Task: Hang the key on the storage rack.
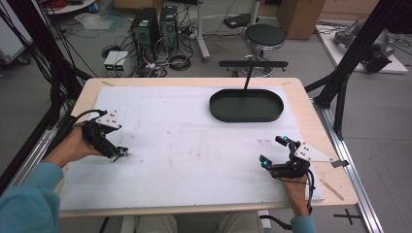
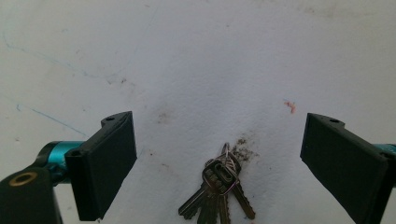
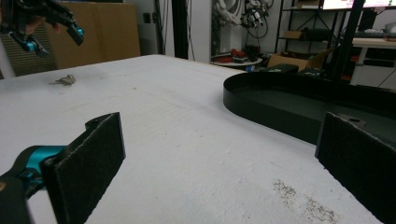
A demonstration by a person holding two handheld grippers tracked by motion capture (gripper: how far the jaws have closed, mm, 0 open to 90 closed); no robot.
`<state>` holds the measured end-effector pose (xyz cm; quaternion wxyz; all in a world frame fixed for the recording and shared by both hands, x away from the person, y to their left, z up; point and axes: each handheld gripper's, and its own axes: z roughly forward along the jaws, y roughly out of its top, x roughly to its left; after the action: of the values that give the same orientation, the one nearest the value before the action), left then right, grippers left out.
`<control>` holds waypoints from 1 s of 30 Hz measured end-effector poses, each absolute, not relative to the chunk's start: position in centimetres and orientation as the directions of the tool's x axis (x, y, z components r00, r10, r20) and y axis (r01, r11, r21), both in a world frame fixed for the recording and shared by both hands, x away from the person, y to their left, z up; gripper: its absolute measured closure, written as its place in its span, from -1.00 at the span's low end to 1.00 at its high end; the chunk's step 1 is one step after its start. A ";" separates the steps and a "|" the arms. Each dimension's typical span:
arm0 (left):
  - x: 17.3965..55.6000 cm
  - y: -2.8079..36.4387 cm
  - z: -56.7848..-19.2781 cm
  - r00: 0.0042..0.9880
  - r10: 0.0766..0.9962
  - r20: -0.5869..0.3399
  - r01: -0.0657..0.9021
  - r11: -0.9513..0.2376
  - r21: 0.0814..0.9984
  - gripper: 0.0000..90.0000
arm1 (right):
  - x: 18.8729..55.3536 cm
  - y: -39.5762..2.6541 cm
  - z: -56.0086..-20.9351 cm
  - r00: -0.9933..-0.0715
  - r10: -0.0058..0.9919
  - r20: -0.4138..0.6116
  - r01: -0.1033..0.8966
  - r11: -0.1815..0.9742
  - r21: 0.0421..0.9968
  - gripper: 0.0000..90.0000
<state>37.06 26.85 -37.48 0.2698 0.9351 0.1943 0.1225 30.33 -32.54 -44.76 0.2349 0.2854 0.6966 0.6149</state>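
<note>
Where frame ends, keys (image 2: 219, 191) cropped.

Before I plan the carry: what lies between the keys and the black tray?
Only bare white mat between keys and tray, per the high view.

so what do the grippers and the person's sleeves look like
Both the left gripper and the right gripper are black, with flat rectangular black jaw pads, teal metal fittings at the jaw bases, a grey three-cornered plate on top and a black cable trailing back. The person wears teal long sleeves.
</note>
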 end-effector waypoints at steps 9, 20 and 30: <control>37.6 26.4 -38.5 0.898 0.429 0.098 0.330 -0.804 0.494 -0.59 | 30.3 -32.5 -44.8 -0.726 0.687 0.022 0.109 0.083 0.991 -0.99; 37.9 26.2 -39.1 0.904 0.424 0.060 0.357 -0.823 0.441 -0.23 | 30.3 -32.5 -44.8 -0.727 0.686 0.022 0.108 0.084 0.991 -0.99; 38.0 26.1 -39.5 0.897 0.439 0.052 0.382 -0.830 0.407 0.12 | 30.3 -32.5 -44.8 -0.729 0.685 0.026 0.113 0.082 0.990 -0.99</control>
<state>38.04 26.11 -39.50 0.1970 0.9538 0.2152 0.0718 30.27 -32.51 -44.76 0.2327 0.2856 0.6979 0.6142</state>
